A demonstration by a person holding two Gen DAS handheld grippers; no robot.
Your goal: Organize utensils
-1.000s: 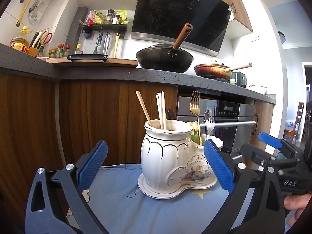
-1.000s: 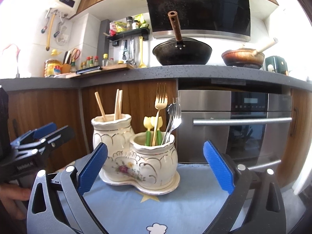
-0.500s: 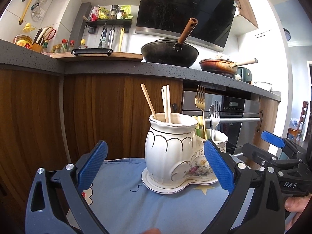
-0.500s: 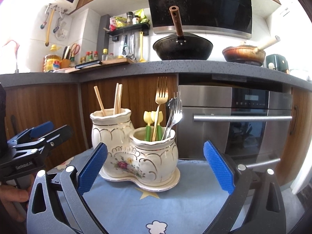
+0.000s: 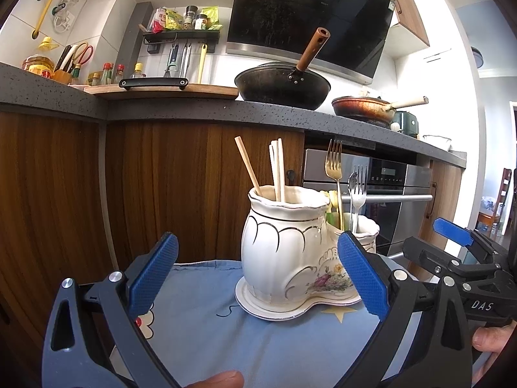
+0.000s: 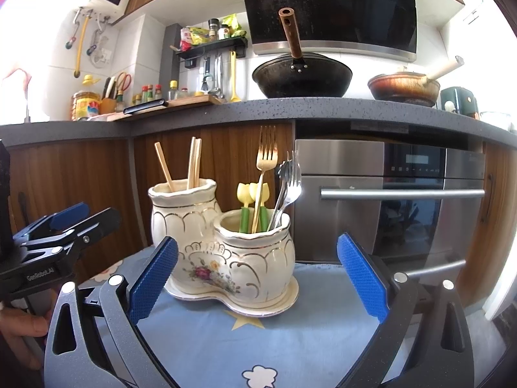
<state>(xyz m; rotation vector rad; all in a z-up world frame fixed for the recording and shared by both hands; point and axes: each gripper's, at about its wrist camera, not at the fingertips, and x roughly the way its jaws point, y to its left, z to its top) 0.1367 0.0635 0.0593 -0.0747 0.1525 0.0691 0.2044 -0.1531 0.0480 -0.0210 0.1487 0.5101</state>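
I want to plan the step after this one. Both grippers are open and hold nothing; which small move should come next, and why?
Probably draw both grippers back. The chopsticks stand in the taller cup, the forks in the lower cup of the holder; the left gripper and right gripper are empty, and no loose utensil shows.

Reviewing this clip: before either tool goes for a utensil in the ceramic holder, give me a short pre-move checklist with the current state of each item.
1. Left tool open and empty: ok.
2. Right tool open and empty: ok.
3. Ceramic holder upright on the blue cloth: ok.
4. Chopsticks in the taller compartment, gold fork and silver forks in the shorter one, handles down: ok.
5. Nothing lying loose on the cloth in view: ok.
6. Which utensil is still misplaced: cannot tell.
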